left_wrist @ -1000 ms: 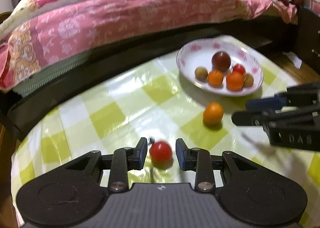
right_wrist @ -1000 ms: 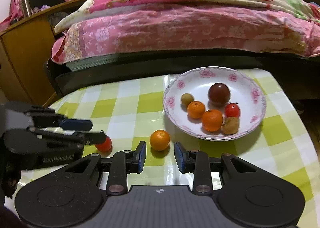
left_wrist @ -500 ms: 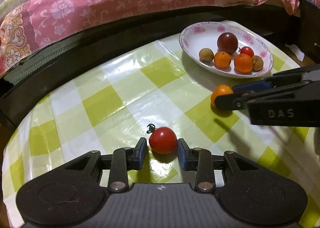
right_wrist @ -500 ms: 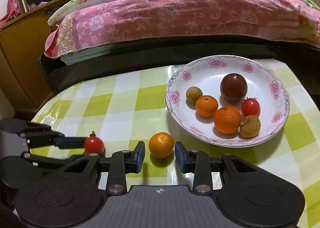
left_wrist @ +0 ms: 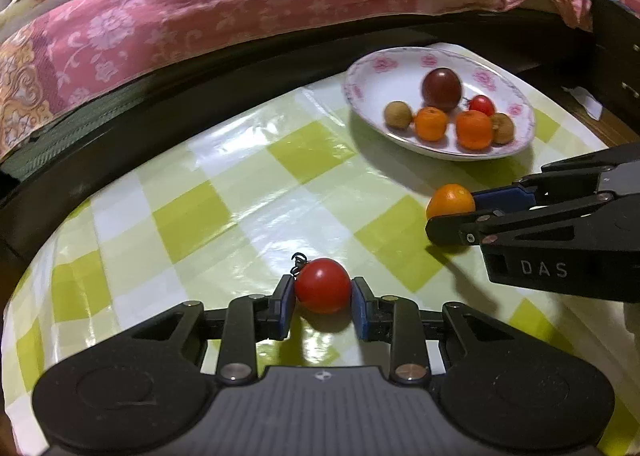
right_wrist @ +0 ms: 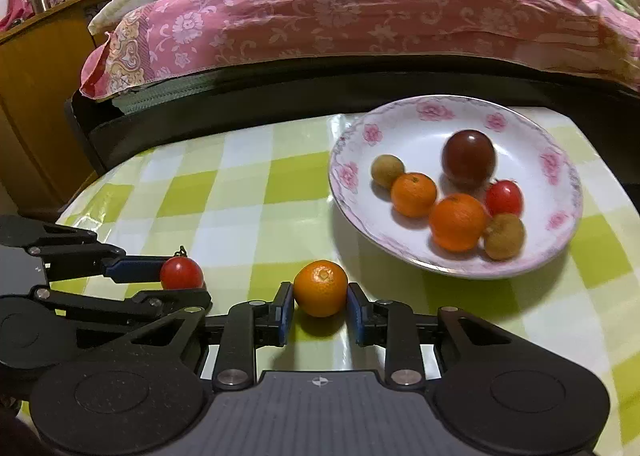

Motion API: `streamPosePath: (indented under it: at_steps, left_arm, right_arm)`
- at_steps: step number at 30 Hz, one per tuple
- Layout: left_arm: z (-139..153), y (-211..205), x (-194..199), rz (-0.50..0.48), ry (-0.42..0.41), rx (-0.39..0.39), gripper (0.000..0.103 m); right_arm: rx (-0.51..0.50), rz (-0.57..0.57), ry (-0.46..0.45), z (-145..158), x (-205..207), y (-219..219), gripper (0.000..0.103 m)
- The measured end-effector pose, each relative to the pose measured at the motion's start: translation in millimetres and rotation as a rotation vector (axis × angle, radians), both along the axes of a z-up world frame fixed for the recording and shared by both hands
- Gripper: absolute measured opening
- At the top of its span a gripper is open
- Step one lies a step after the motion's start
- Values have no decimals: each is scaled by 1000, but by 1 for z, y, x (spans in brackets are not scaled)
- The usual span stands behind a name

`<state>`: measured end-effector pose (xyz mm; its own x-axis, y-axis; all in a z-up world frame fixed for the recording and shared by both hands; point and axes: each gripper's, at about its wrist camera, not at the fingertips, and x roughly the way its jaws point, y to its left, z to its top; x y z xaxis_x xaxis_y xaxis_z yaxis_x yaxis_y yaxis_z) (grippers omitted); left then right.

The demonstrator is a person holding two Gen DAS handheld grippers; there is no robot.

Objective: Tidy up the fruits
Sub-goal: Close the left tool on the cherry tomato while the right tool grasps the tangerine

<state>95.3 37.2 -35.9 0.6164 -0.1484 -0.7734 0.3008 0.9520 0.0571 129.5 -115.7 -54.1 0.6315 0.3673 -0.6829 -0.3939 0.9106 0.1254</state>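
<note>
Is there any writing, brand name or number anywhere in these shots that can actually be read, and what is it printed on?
"DAS": pale letters on the dark side of the right gripper, as the left wrist camera sees it.
A small round crosshair mark, not a word, sits on the ribbed body of each gripper; the left gripper shows one too.
The plate carries only pink flowers; no other text is readable.

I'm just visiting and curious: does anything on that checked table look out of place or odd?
Only two fruits sit off the plate: a red tomato pinched in the left gripper and a small orange pinched in the right gripper. Nothing looks spilled or damaged.
</note>
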Motion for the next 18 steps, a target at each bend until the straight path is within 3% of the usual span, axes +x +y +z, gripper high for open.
streamPosePath:
  at_steps: [6,18]
  left_arm:
    - [1,-12,-12,-32,8,26,38]
    - [4,-34,-22,51,37,92,38]
  right_arm:
    - [-47,-44,-2,10,-21,-3,24]
    - [-39,-75,50,3,-30,-17,24]
